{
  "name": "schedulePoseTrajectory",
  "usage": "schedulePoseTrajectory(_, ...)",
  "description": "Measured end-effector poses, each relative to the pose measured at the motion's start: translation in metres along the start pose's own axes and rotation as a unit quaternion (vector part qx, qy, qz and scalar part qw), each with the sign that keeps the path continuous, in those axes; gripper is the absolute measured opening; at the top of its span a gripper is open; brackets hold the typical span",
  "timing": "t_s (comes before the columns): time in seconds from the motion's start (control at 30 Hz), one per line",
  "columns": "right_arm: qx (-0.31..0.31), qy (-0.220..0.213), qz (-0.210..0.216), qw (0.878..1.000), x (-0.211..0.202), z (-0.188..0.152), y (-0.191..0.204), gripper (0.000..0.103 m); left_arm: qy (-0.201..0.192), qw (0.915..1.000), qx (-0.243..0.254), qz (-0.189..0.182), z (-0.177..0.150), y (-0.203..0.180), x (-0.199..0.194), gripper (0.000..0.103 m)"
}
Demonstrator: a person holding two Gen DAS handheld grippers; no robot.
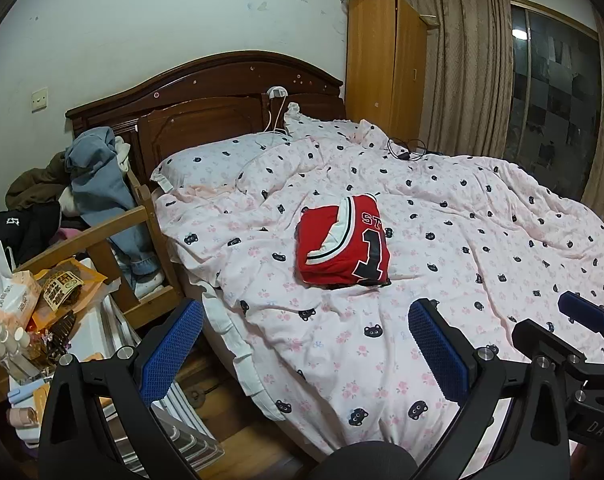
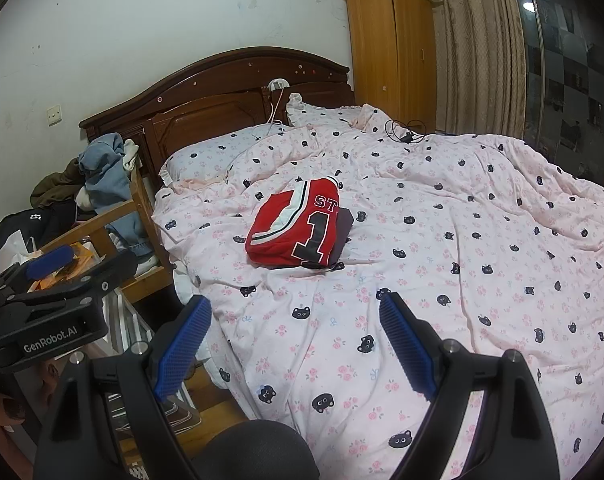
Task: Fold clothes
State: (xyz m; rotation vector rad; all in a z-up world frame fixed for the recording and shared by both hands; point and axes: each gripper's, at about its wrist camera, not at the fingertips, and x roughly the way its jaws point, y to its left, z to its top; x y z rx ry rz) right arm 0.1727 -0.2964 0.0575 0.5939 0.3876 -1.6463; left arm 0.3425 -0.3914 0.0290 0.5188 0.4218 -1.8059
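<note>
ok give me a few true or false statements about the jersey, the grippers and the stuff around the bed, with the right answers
1. The red jersey lies folded on the bedspread. True.
2. The left gripper is clamped on the jersey. False: it is open and holds nothing, apart from the jersey.
3. The right gripper is open and empty. True.
4. The jersey hangs over the headboard. False: it sits mid-bed, clear of the headboard.
5. Jeans are heaped on the chair beside the bed. True.
6. The wardrobe is white. False: it is light orange-brown wood.

Open duvet (image 2: 442,280) around the folded jersey (image 2: 297,232), cluttered chair (image 1: 101,240) crowding the bed's left edge
</note>
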Motion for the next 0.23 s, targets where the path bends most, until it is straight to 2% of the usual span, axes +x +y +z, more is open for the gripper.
schedulePoseTrajectory(0.23,0.003,0.002,0.002,1.000,-0.0005,-0.0009,-0.0018,0.088,-0.003,1.0000,0.000,0.001,0.0000,-0.0010,-0.0011,0.102)
